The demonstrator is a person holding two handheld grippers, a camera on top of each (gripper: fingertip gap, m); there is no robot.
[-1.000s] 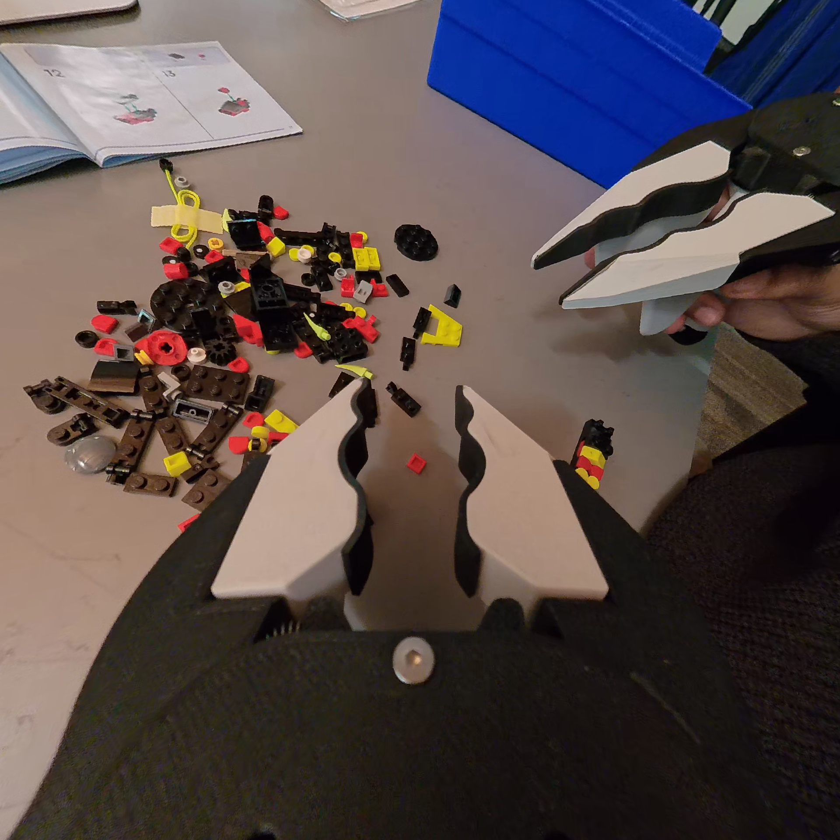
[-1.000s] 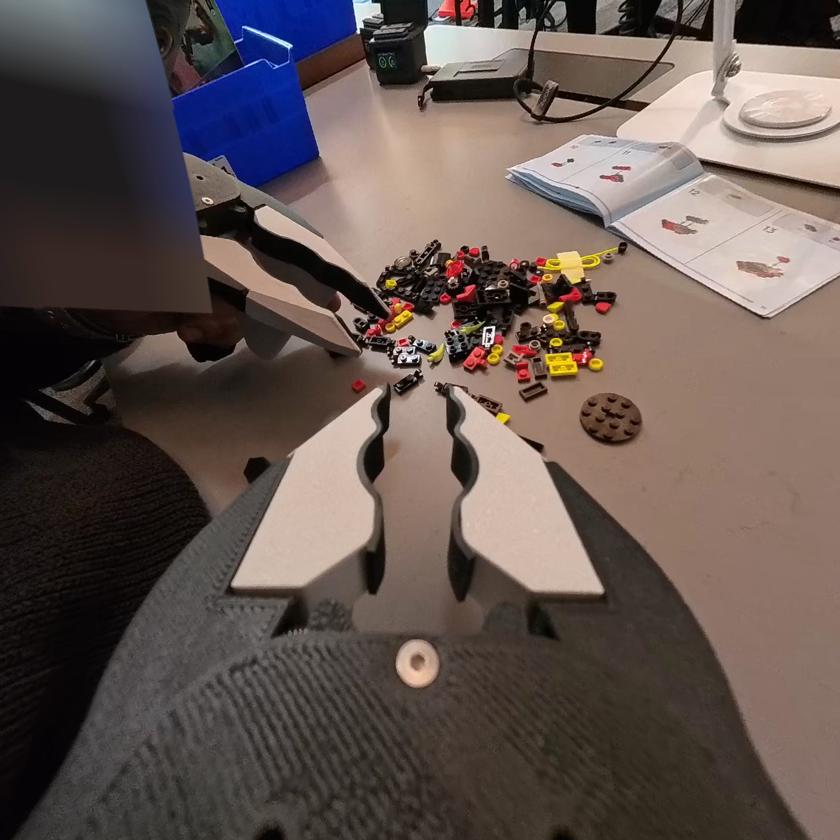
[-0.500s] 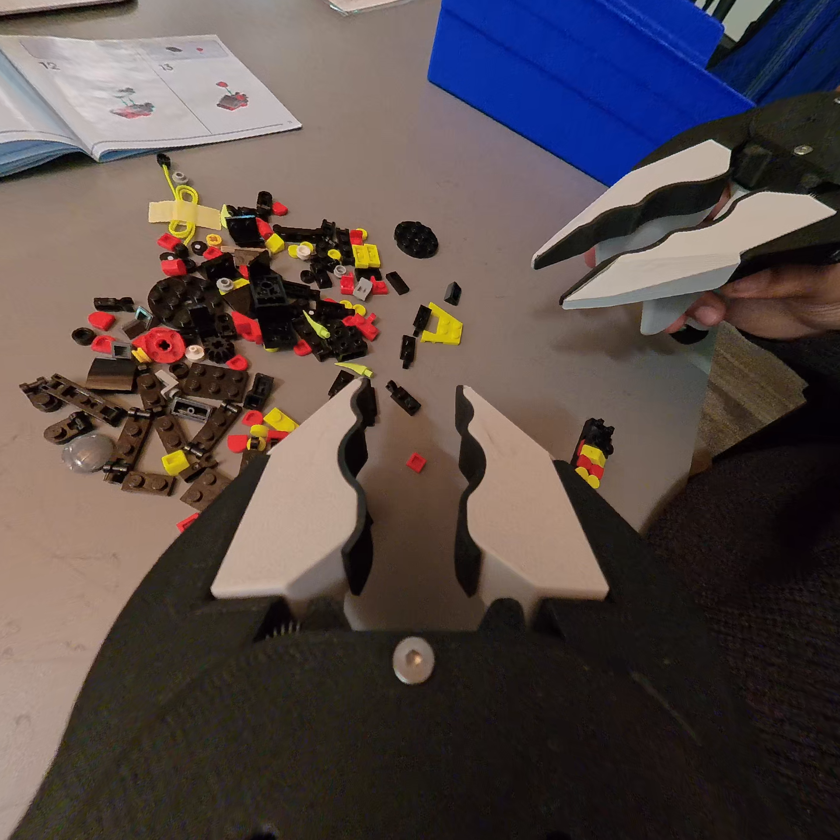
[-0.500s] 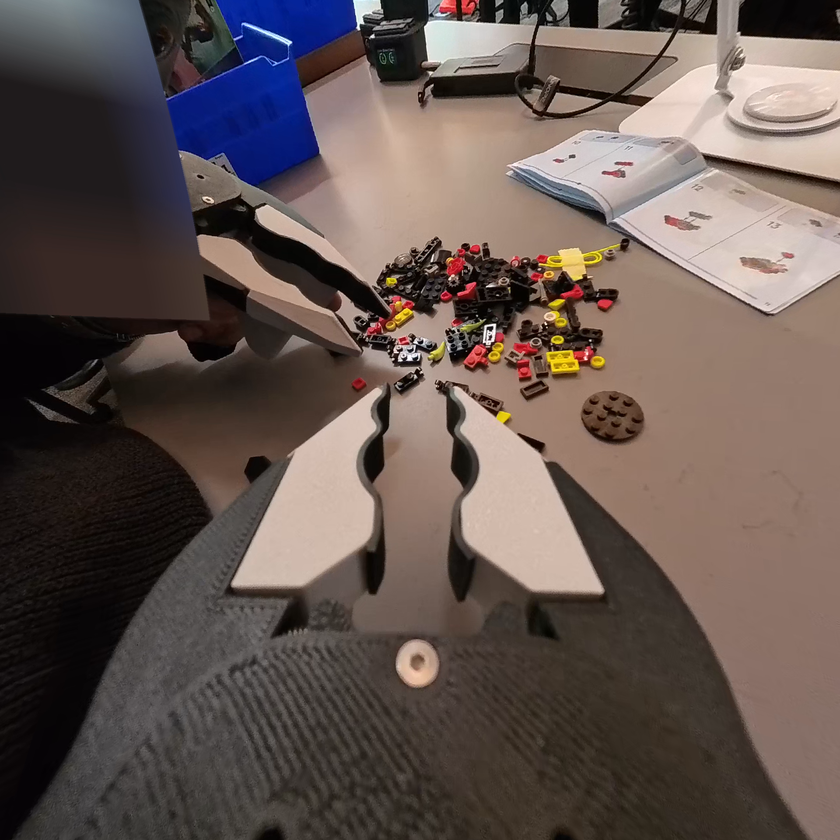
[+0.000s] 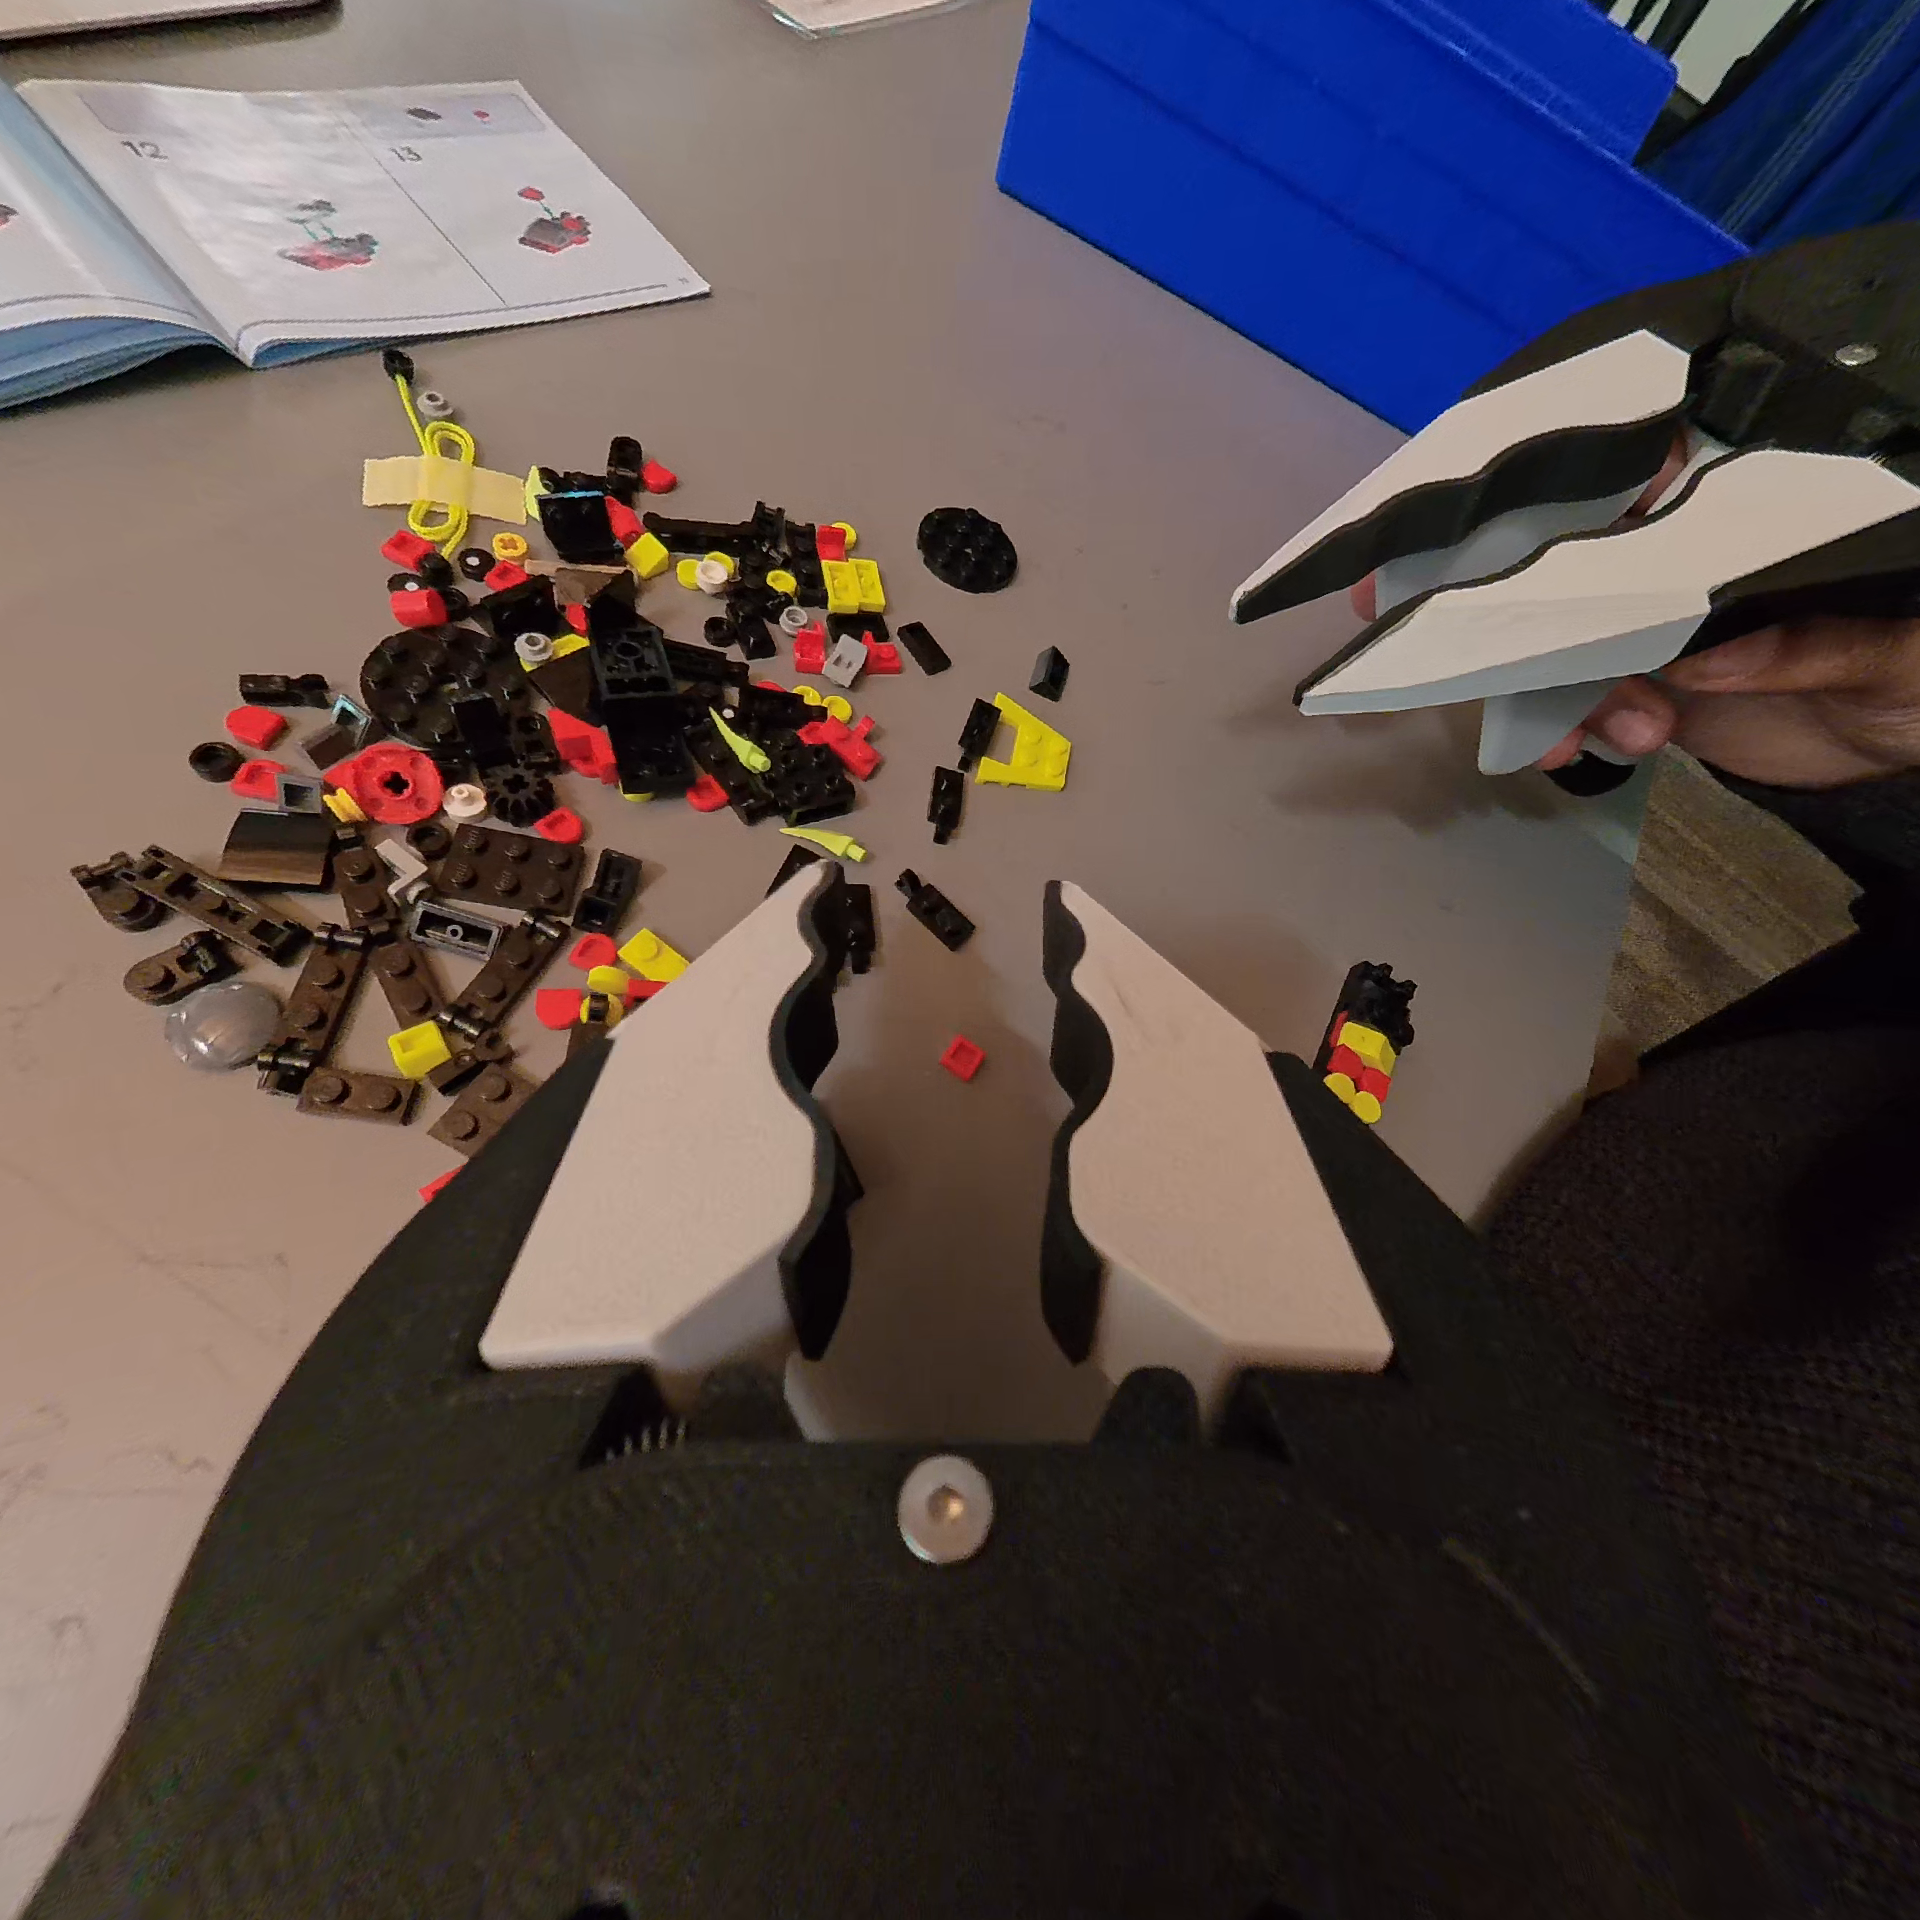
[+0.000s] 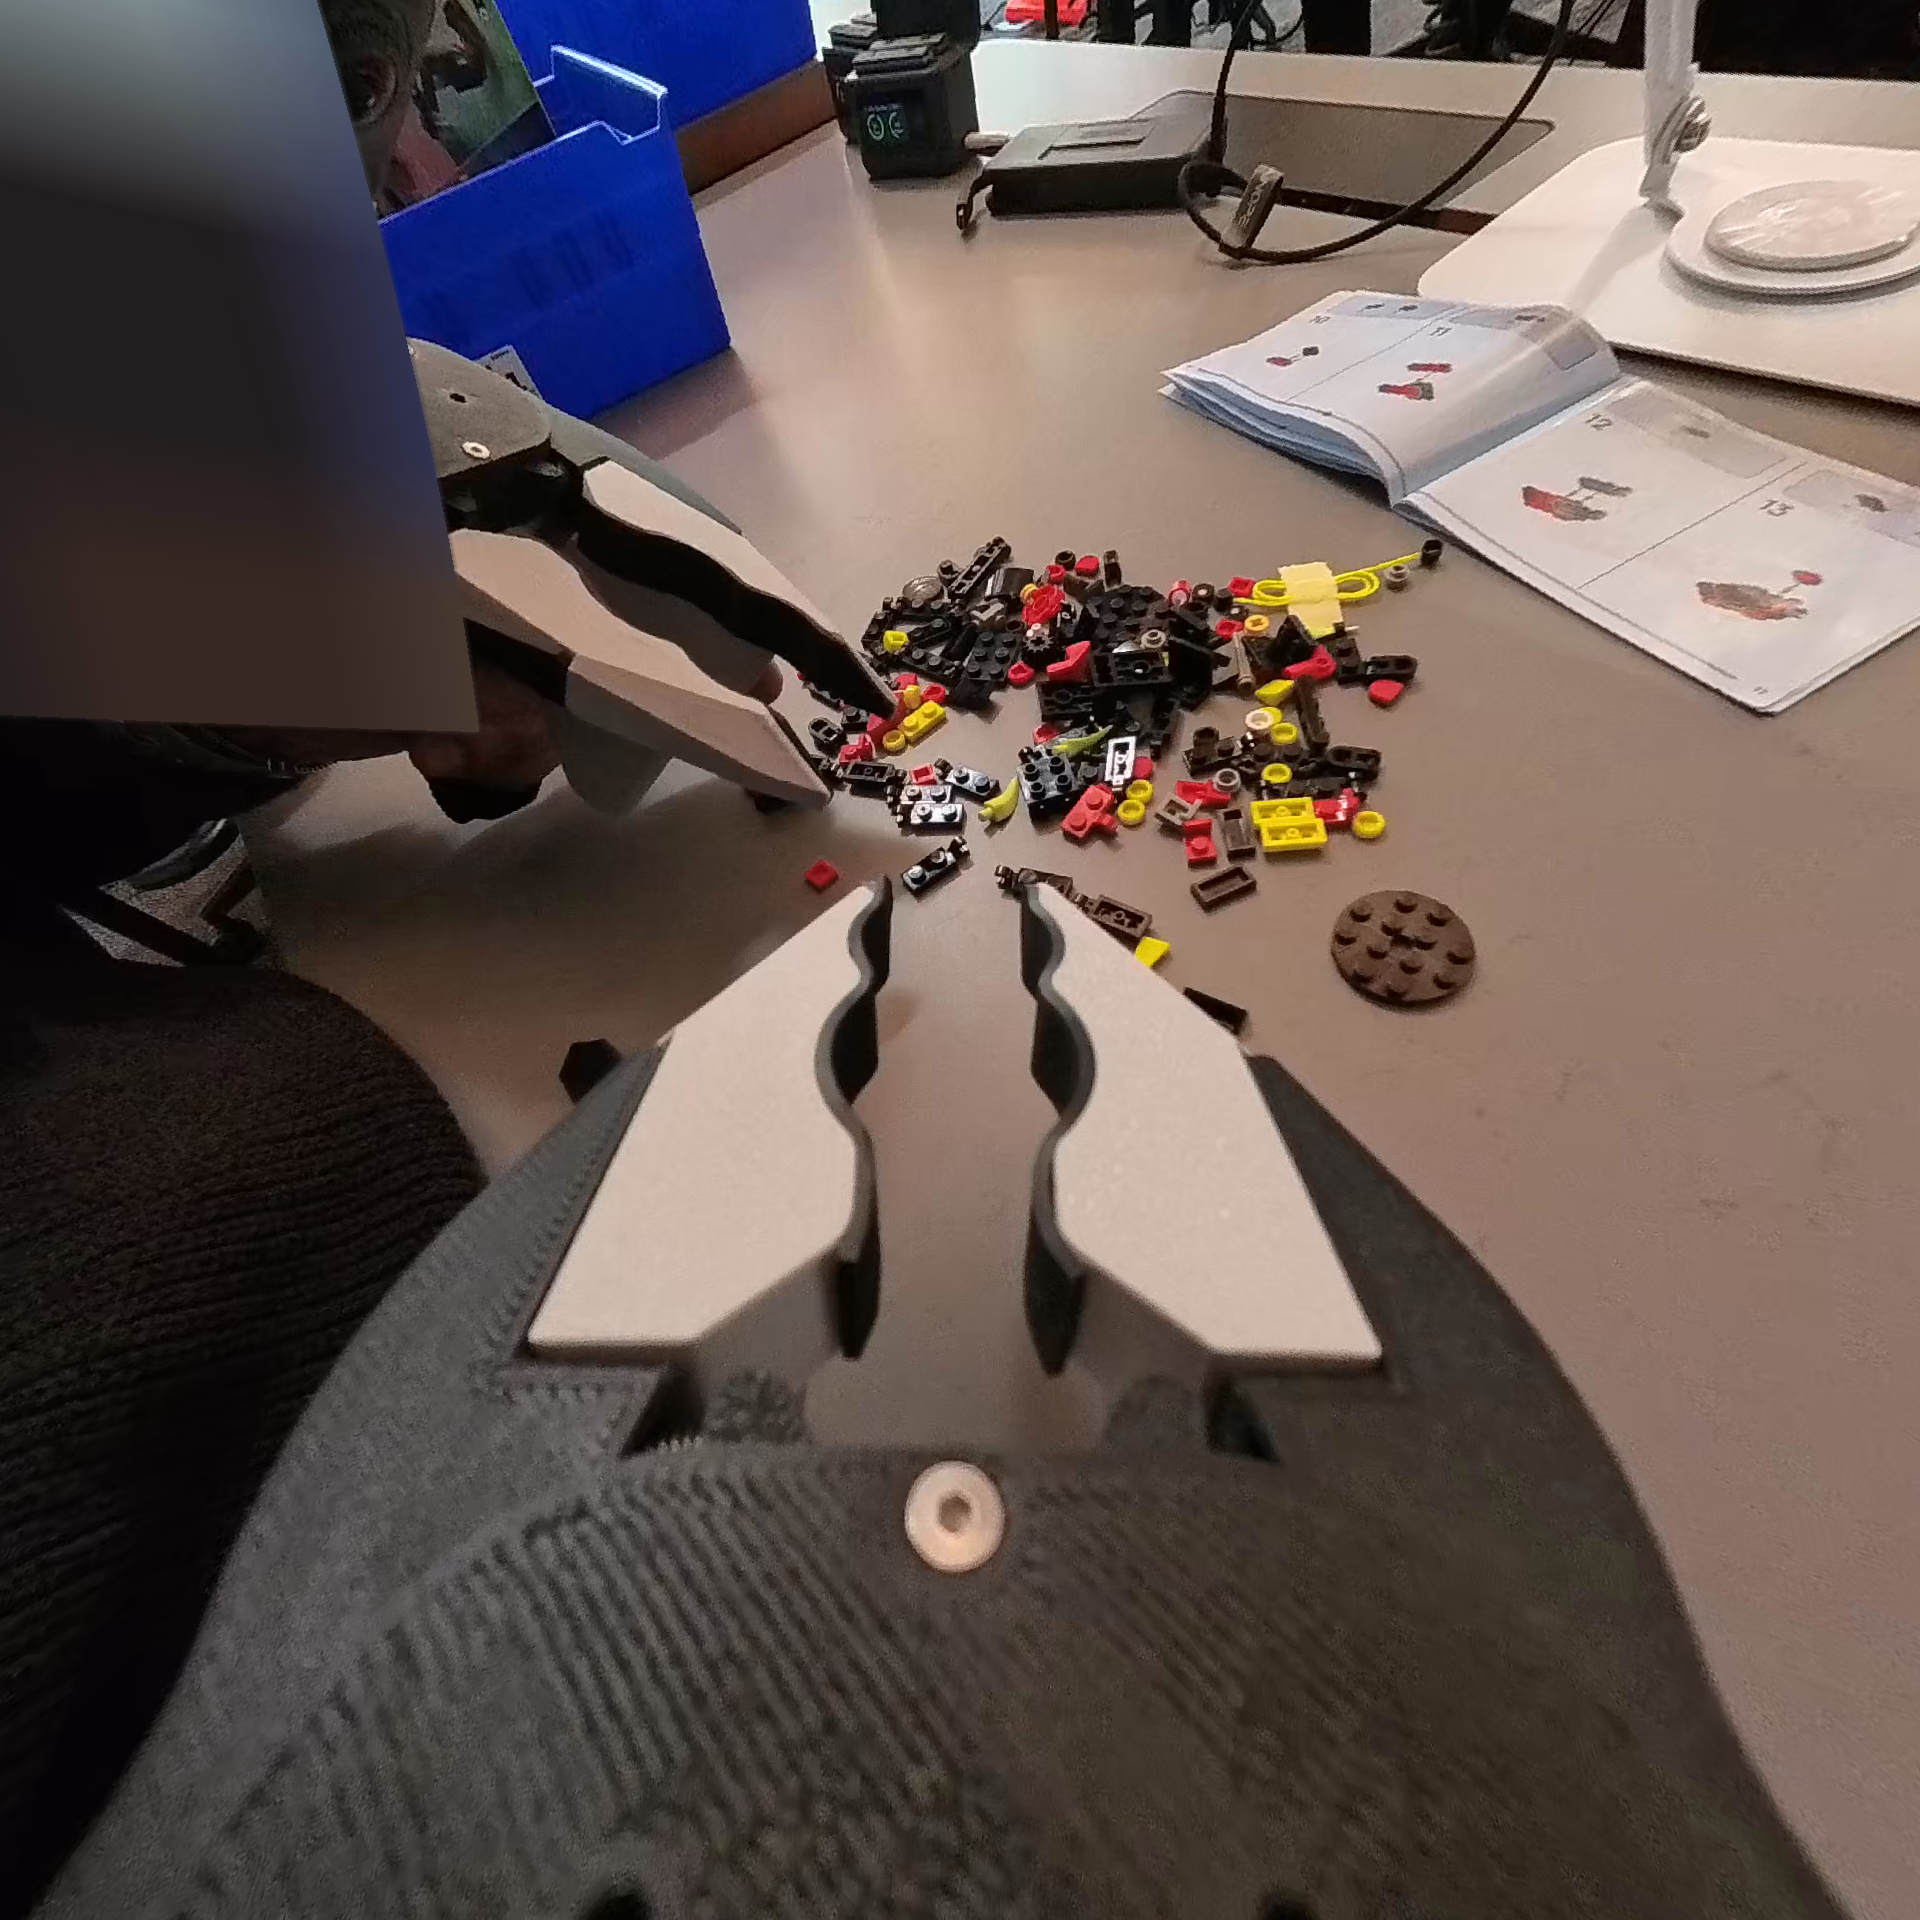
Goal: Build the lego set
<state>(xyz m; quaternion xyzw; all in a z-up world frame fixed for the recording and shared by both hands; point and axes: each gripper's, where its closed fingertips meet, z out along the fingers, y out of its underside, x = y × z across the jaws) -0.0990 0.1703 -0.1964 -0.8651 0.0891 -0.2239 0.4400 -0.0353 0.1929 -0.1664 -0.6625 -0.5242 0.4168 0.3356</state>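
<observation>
A pile of small black, red and yellow lego pieces (image 5: 582,727) lies on the grey table (image 5: 1091,343); it also shows in the right wrist view (image 6: 1122,707). My left gripper (image 5: 940,894) is open and empty, low over the near edge of the pile, with a tiny red tile (image 5: 962,1057) on the table between its fingers. My right gripper (image 6: 956,888) is open and empty, held above the table to the right of the pile; it shows in the left wrist view (image 5: 1273,655). A small built stack of black, red and yellow pieces (image 5: 1366,1039) stands by the table edge.
An open instruction booklet (image 5: 312,218) lies beyond the pile, also in the right wrist view (image 6: 1621,488). A blue bin (image 5: 1340,177) stands at the far right. A black round plate (image 6: 1403,948) lies apart. A white stand base (image 6: 1714,249) and cables sit at the back. The black round plate (image 6: 1403,948) lies around 10 centimeters away from my right fingertips. It turns up in the left wrist view (image 5: 984,537) as well.
The views have shifted slightly; both grippers stay open and nearly still. No piece has moved.
</observation>
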